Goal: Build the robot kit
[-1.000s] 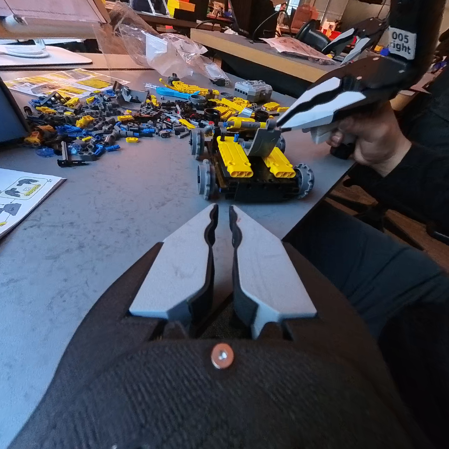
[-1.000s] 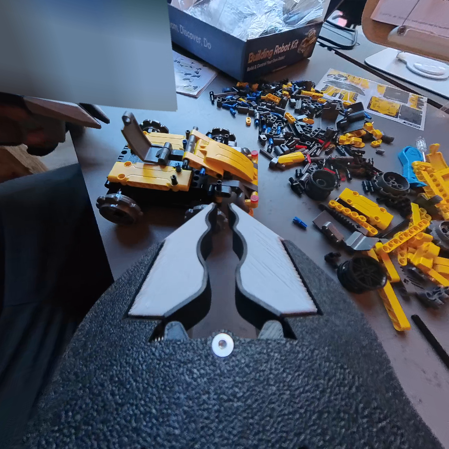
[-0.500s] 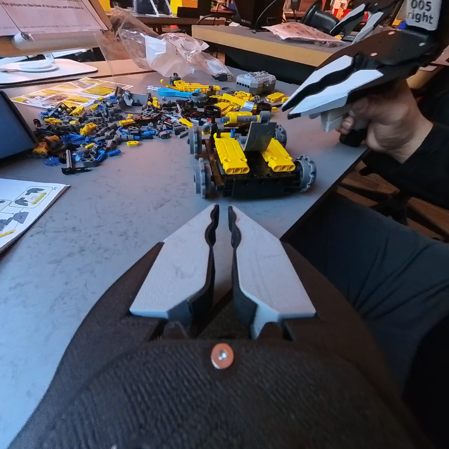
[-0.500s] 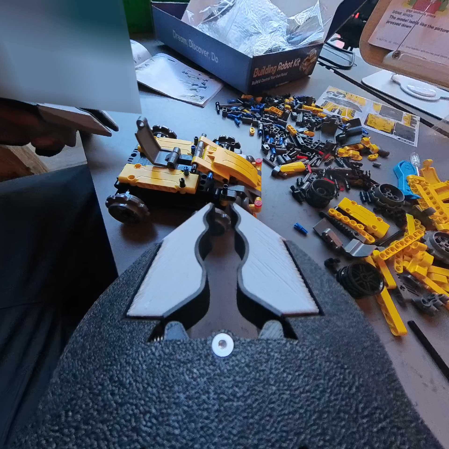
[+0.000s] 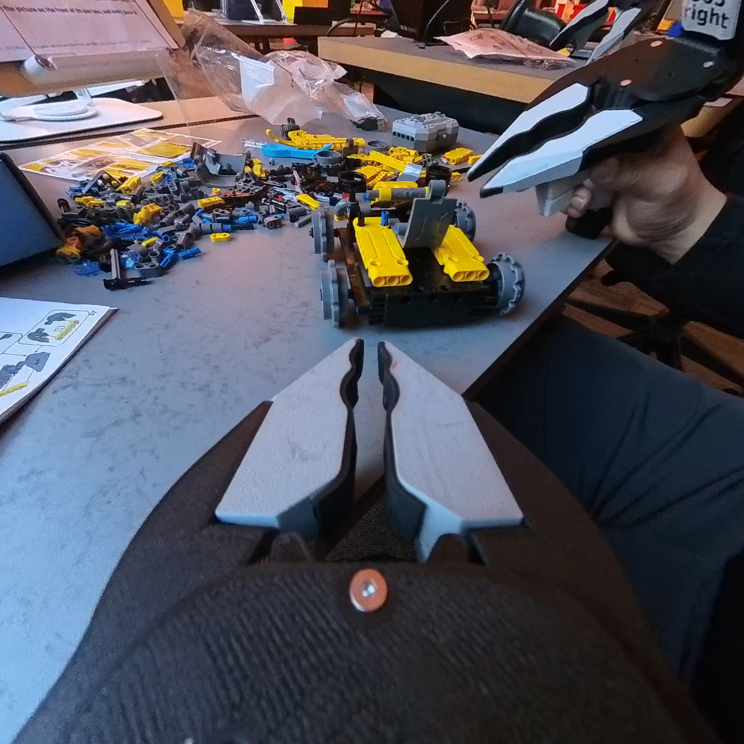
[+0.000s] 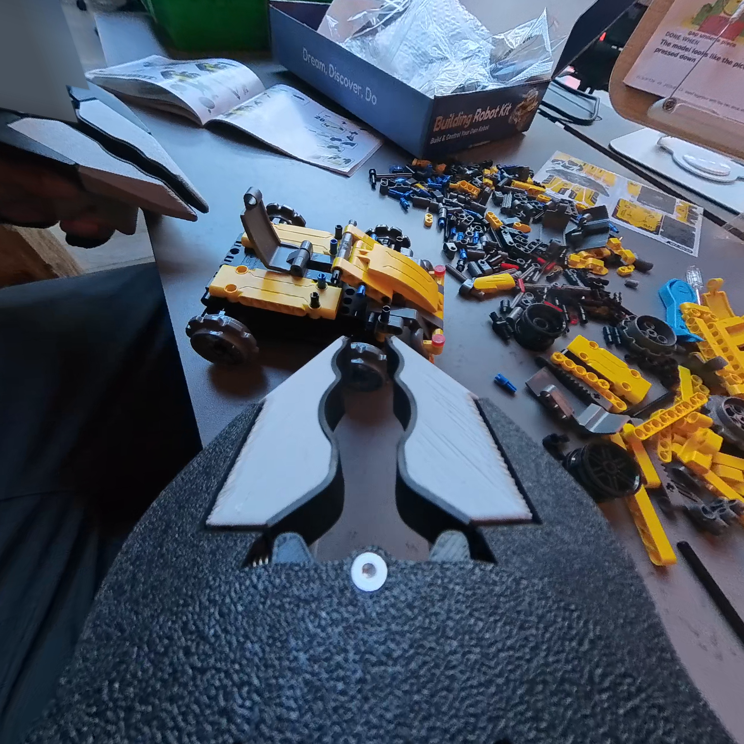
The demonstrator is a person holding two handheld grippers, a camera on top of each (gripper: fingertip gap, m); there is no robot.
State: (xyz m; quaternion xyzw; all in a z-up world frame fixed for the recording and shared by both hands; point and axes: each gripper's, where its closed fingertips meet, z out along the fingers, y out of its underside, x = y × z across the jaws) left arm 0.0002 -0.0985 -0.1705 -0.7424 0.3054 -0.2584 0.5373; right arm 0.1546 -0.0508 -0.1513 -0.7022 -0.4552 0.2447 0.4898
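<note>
A yellow and black brick-built vehicle [image 5: 414, 261] [image 6: 322, 282] with grey toothed wheels stands on the grey table [image 5: 181, 382] near its edge. A grey hinged flap [image 5: 428, 221] [image 6: 261, 237] stands up on top of it. My left gripper [image 5: 370, 350] is shut and empty, low over the table just short of the vehicle's rear; it also shows in the right wrist view [image 6: 197, 213]. My right gripper [image 6: 366, 346] is slightly open and empty. In the left wrist view it [image 5: 477, 185] hangs in the air above and to the right of the vehicle, held by a hand [image 5: 652, 217].
Loose small pieces [image 5: 161, 213] [image 6: 523, 241] and yellow beams [image 6: 684, 422] are spread beyond the vehicle. A blue box [image 6: 402, 92] with plastic bags, an open booklet [image 6: 249, 108], a sticker sheet [image 6: 624, 201] and a grey block [image 5: 424, 131] lie farther back. The person's legs [image 5: 604, 443] are beside the table edge. One gripper's finger ends stand about 15 centimetres off the other's. About 8 centimetres separates my right fingertips from the grey hinged flap [image 6: 261, 237]. The left camera catches it too, in the left wrist view [image 5: 447, 211].
My right gripper has left the top of the grey flap, opened a little and risen up and to the right. My left gripper has stayed where it was.
</note>
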